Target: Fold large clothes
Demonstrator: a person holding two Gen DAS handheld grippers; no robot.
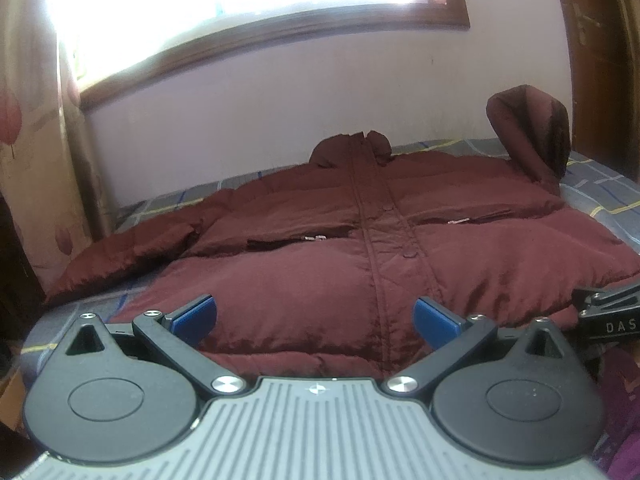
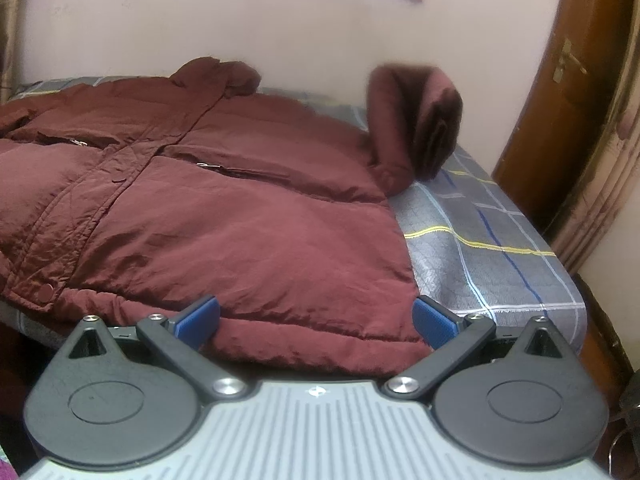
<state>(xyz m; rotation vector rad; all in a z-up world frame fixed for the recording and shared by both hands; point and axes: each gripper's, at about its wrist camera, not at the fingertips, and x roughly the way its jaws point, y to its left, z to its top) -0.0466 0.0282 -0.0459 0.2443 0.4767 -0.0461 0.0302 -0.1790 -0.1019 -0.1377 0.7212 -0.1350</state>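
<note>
Left wrist view: left gripper point(image 1: 315, 320) with blue-padded fingers point(image 1: 196, 314) spread wide, holding nothing; it sits at the near hem of the dark maroon quilted puffer jacket point(image 1: 320, 248), the hem running just beyond and between the two fingertips; whether the pads touch the fabric cannot be told. The jacket lies front-up on the bed with the grey checked sheet point(image 1: 600, 196), collar pointing away toward the pale wall below the brown wooden window frame point(image 1: 280, 28); the buttoned centre placket point(image 1: 384, 232) runs straight away from the gripper, slightly right of its midline; one sleeve point(image 1: 132, 248) lies flat out to the left, toward the patterned curtain point(image 1: 36, 140); the other sleeve point(image 1: 532, 132) stands up at far right (bent over at the top, blurred); part of the right gripper shows at the right edge.

Right wrist view: right gripper point(image 2: 316, 318), blue pads, fingers likewise fully apart and empty; it faces the jacket's near right corner, hem lying between the fingertips, contact not determinable. Fabric is puffy with horizontal quilting, faintly shiny, creased; two zip pockets point(image 2: 212, 167) flank the placket; a snap button shows near the hem at left. Bare sheet to the right of the jacket; brown wooden door point(image 2: 560, 80) beyond.
</note>
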